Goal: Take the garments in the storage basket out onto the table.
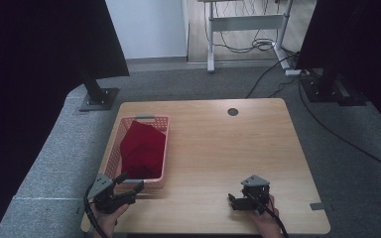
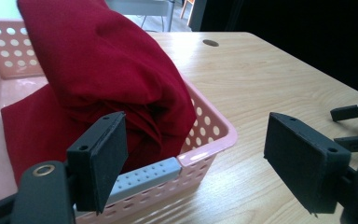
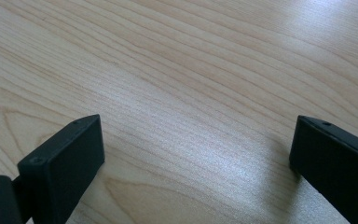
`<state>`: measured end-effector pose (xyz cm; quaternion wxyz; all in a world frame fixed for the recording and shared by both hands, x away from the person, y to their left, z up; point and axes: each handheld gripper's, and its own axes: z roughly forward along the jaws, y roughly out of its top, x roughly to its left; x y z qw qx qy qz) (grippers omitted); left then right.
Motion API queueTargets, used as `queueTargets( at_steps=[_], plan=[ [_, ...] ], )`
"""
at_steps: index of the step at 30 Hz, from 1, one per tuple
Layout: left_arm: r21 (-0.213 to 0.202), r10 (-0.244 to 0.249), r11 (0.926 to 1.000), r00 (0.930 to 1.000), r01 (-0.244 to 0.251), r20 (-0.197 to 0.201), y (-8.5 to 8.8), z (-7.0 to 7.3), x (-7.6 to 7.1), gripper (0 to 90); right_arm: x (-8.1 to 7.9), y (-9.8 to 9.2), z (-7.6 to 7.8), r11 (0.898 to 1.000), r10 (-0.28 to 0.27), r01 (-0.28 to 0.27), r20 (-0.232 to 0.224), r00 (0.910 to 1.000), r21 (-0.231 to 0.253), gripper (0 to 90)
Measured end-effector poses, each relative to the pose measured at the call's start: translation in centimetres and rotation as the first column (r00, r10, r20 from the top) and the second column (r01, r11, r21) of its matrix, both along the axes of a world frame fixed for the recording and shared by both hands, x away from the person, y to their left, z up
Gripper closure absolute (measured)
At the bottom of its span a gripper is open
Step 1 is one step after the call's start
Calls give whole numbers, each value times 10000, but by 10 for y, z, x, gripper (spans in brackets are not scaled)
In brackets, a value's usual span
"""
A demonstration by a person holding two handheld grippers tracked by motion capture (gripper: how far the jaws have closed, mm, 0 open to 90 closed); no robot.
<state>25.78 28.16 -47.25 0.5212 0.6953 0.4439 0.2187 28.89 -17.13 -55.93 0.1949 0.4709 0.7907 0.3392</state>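
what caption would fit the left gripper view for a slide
Open left tongs at the near rim of a pink basket holding a folded red cloth on a wooden table.

Left gripper (image 1: 131,182) and right gripper (image 1: 234,201), jaws spread, apparently empty

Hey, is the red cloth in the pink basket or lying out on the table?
In the basket. The red cloth sits bunched inside the pink basket, heaped above its rim in the left gripper view.

A grey desk frame (image 1: 245,22) stands beyond the table (image 1: 228,148).
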Motion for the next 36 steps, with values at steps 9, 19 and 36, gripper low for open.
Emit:
queueTargets(
  at_steps=[9,19,36],
  plan=[
    [-12,120,9999,9999,-121,-48,2,-1,3,210,0,0,0,10000,-1,1,0,10000,-2,28],
    [-10,300,9995,9995,-300,-70,6,-1,7,206,0,0,0,10000,1,-1,0,10000,-1,28],
    [102,675,9977,9977,-675,38,12,3,14,201,0,0,0,10000,1,-1,1,10000,-3,28]
  ],
)
